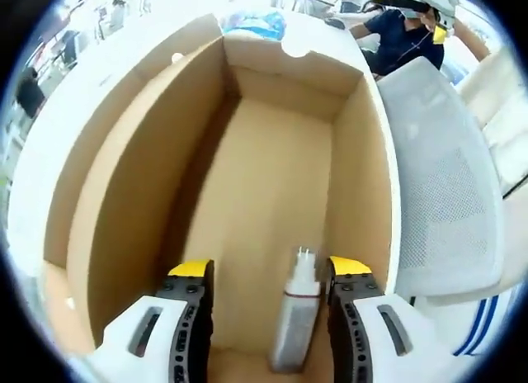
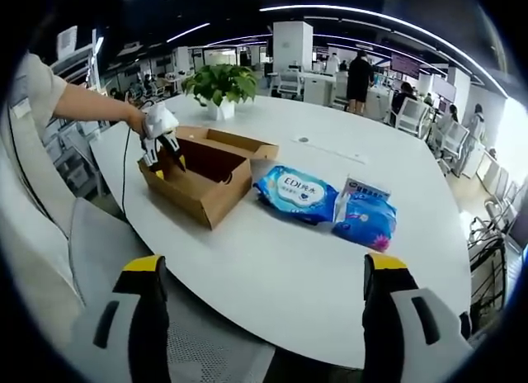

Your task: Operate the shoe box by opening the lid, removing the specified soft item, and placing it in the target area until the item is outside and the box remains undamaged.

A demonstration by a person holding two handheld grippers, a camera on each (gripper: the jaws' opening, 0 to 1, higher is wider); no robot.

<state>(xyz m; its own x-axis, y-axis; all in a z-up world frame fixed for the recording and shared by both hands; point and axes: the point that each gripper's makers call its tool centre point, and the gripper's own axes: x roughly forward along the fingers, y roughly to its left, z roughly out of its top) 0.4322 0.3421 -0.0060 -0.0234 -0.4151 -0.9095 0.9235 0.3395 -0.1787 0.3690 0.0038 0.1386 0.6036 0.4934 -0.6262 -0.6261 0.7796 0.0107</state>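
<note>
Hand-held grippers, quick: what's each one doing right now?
Left hand-held gripper: open, jaws inside the cardboard box, straddling a small pouch on its floor; nothing gripped.
Right hand-held gripper: open wide, empty, held off the white table.

The right gripper (image 2: 262, 296) hangs wide open above the near edge of the white surface (image 2: 280, 259). Farther off, the left gripper (image 2: 158, 148) dips into the open shoe box (image 2: 202, 172). Two blue soft packs (image 2: 326, 203) lie beside the box, with a potted plant (image 2: 221, 87) behind it.
</note>
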